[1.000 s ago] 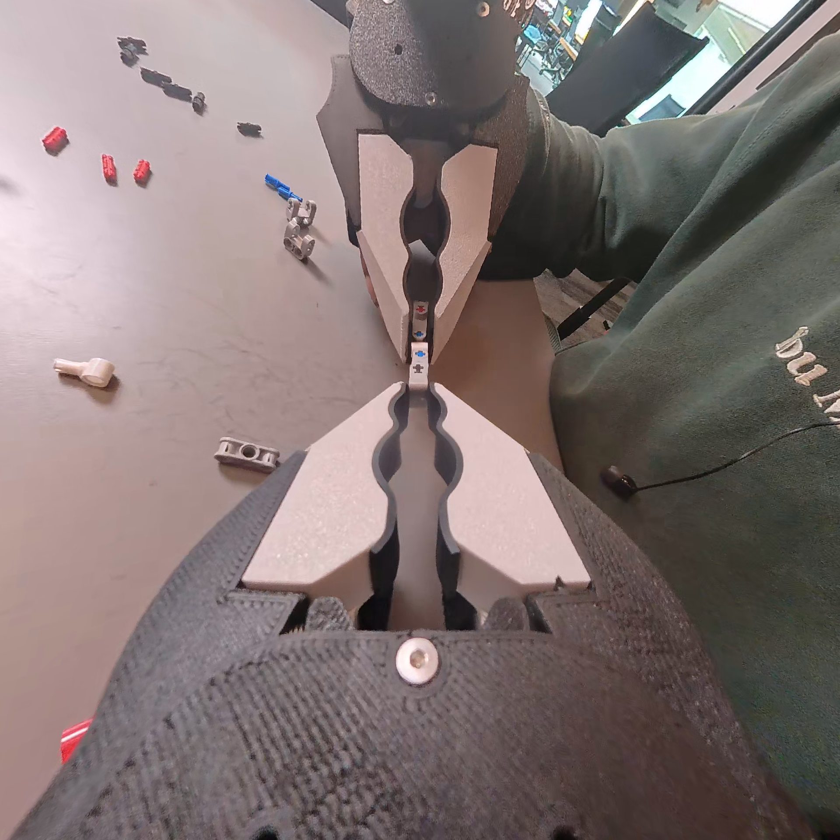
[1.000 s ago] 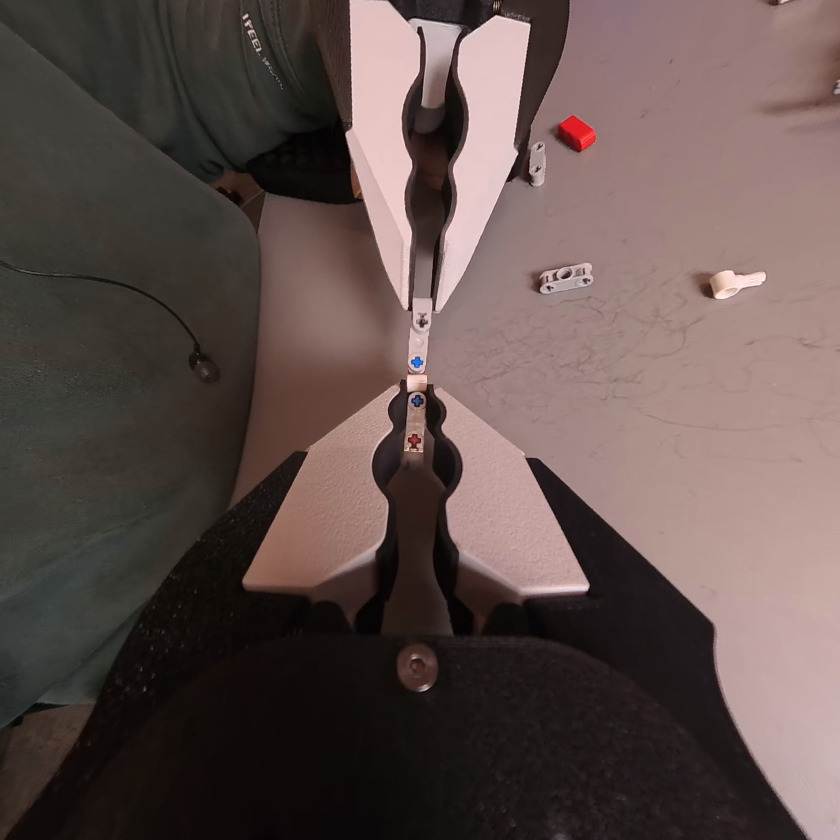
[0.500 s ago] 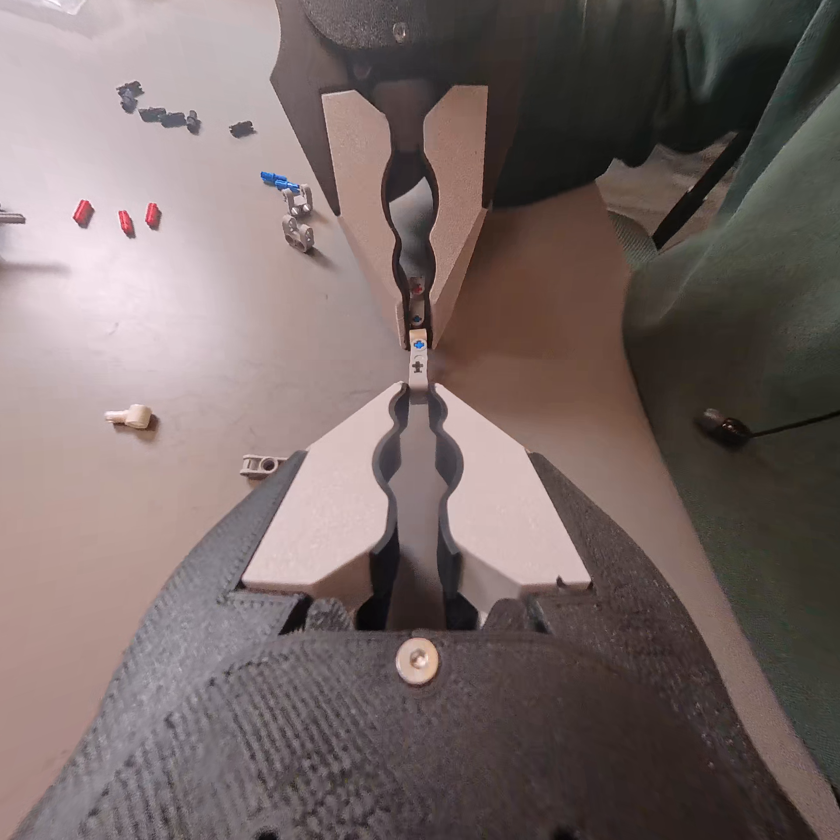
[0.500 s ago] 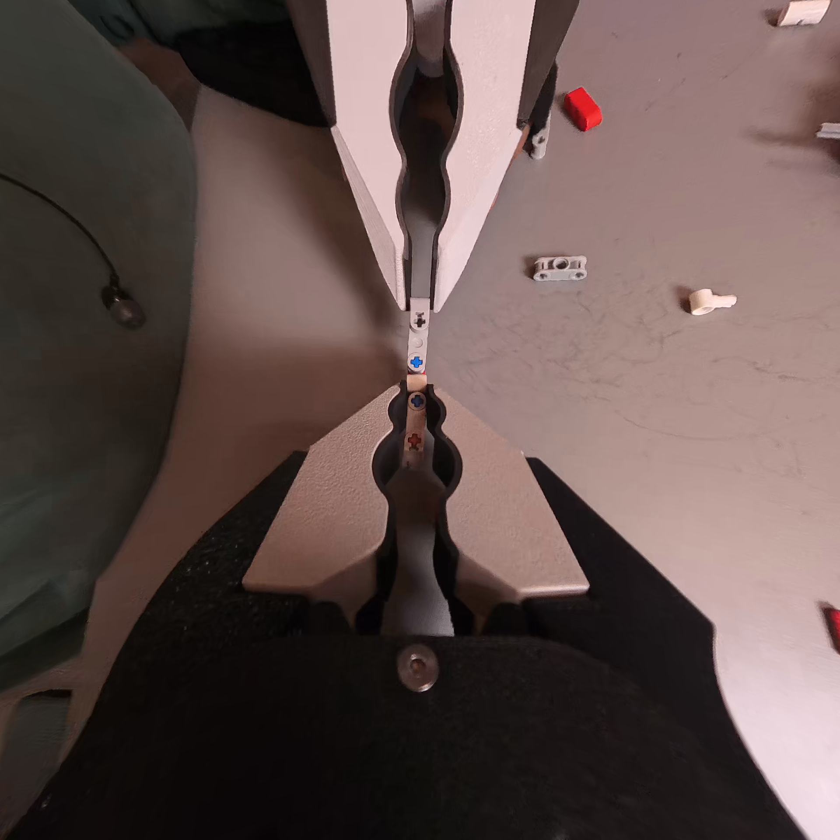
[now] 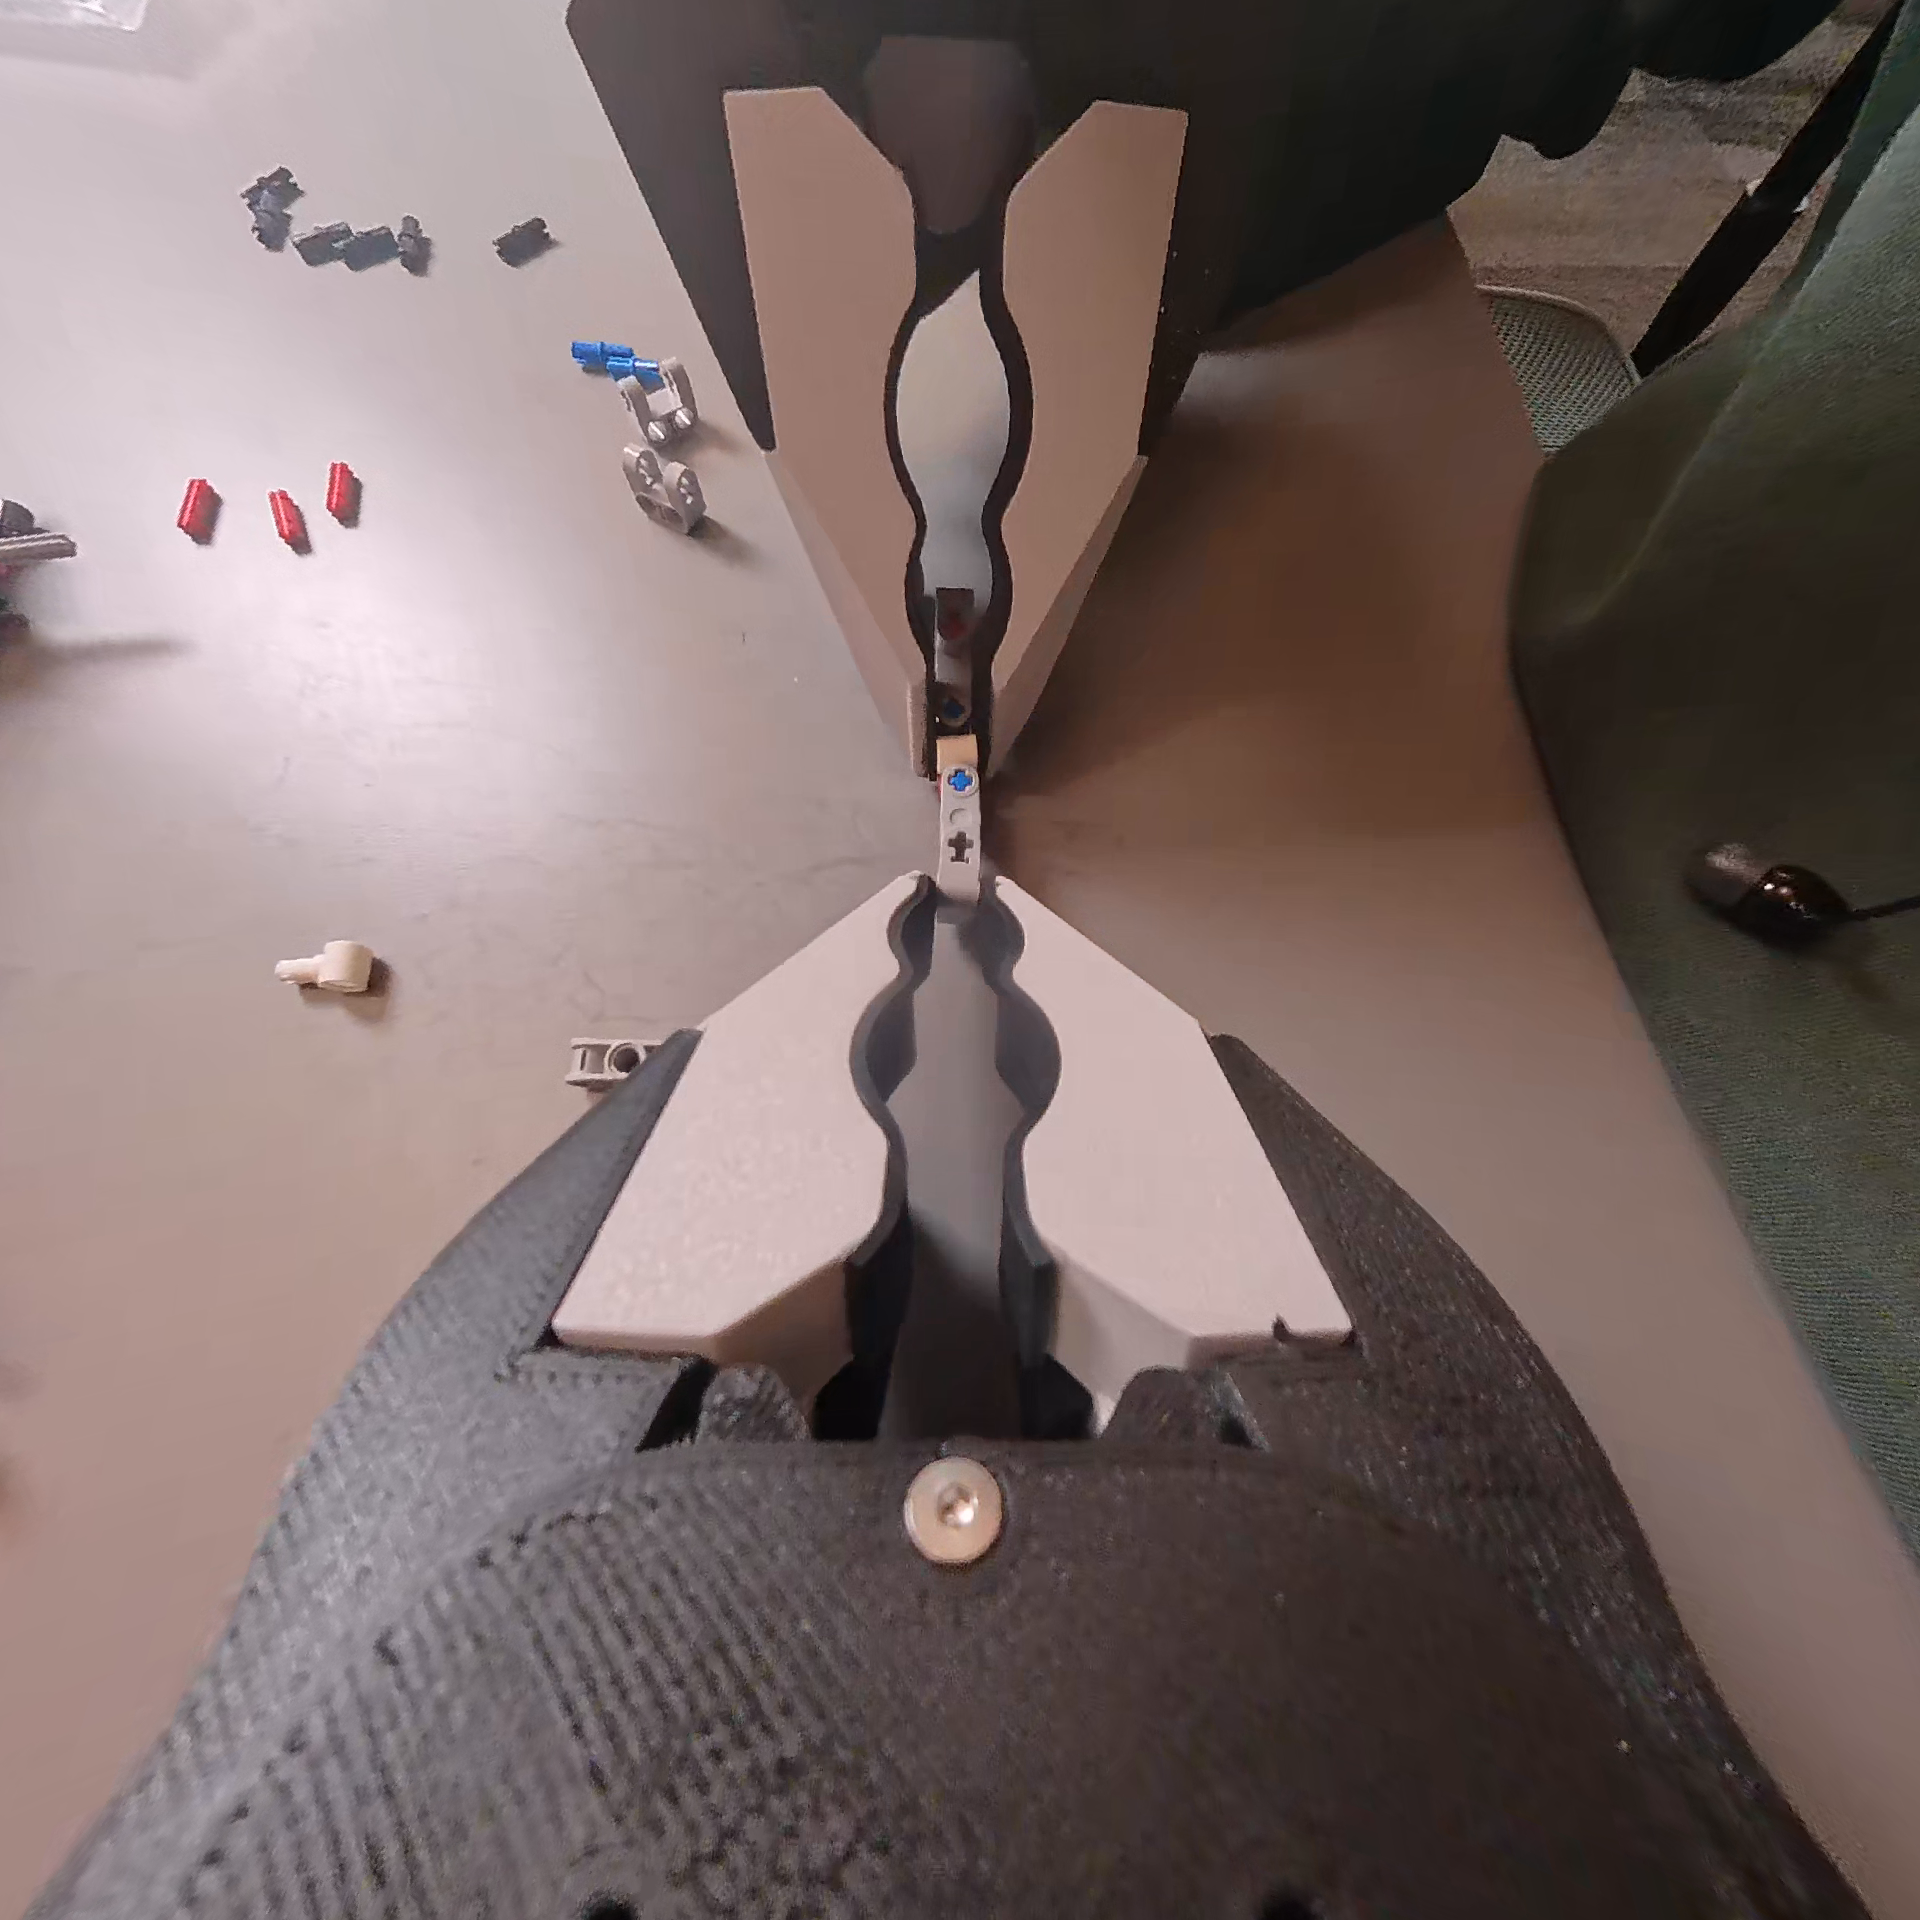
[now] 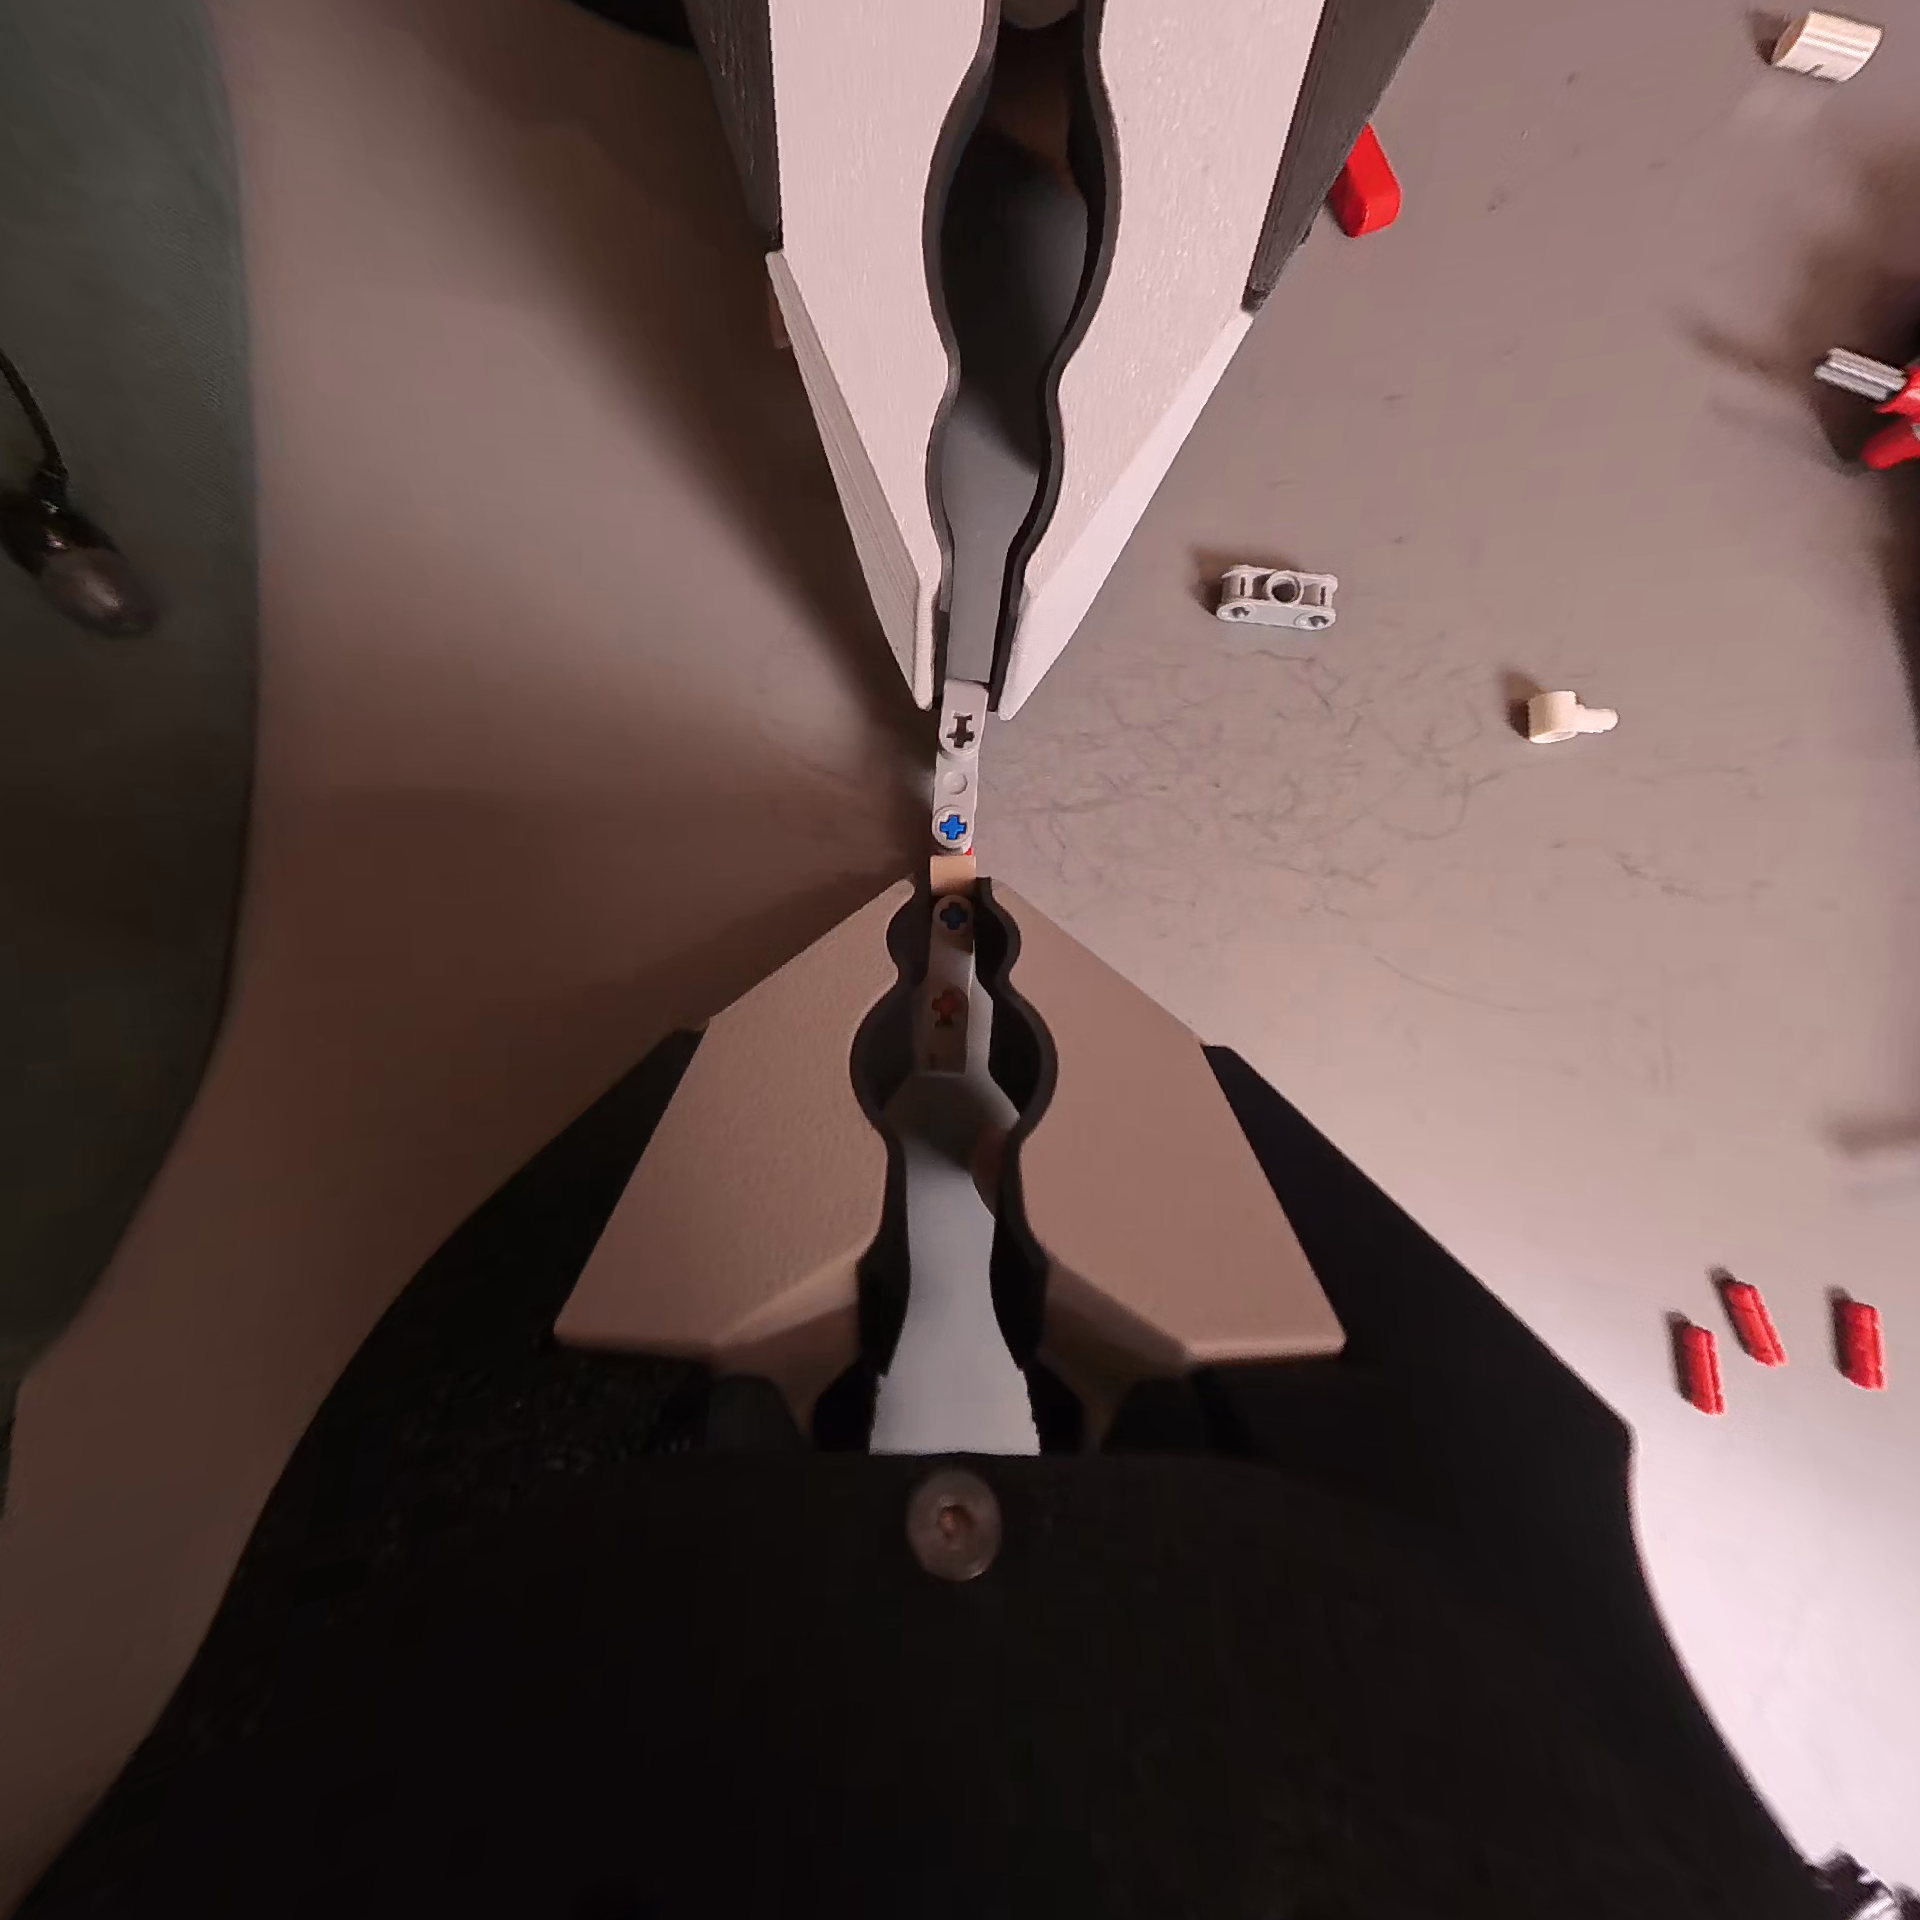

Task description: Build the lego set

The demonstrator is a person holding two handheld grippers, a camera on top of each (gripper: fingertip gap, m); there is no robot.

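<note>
My left gripper (image 5: 956,883) is shut on one end of a thin grey lego beam (image 5: 958,831), which has a blue cross pin at its far end. My right gripper (image 6: 951,888) faces it tip to tip and is shut on a pale lego beam (image 6: 948,997) with blue and red cross pins and a tan piece (image 6: 951,871) at its tip. The grey beam (image 6: 958,774) ends right at the tan piece; I cannot tell if they are joined. Both are held above the grey table (image 5: 416,727). The right gripper (image 5: 956,743) shows at the top of the left wrist view.
Loose parts lie on the table: a grey connector (image 6: 1276,595), a cream pin connector (image 6: 1564,717), three red pins (image 6: 1766,1340), a red brick (image 6: 1366,197), blue pins (image 5: 608,358), grey connectors (image 5: 660,488) and black pins (image 5: 343,239). A person's green sleeve (image 5: 1714,727) is at the right. Both grippers' tips are close together, under 4 cm apart. It is some 6 cm from my left tips to the grey connector (image 6: 1276,595). It is also in sight in the left wrist view (image 5: 629,1054).
Both grippers have stayed tip to tip on their beams. The pair has swung away from the person's body and now hangs over the table, and more loose parts show.
</note>
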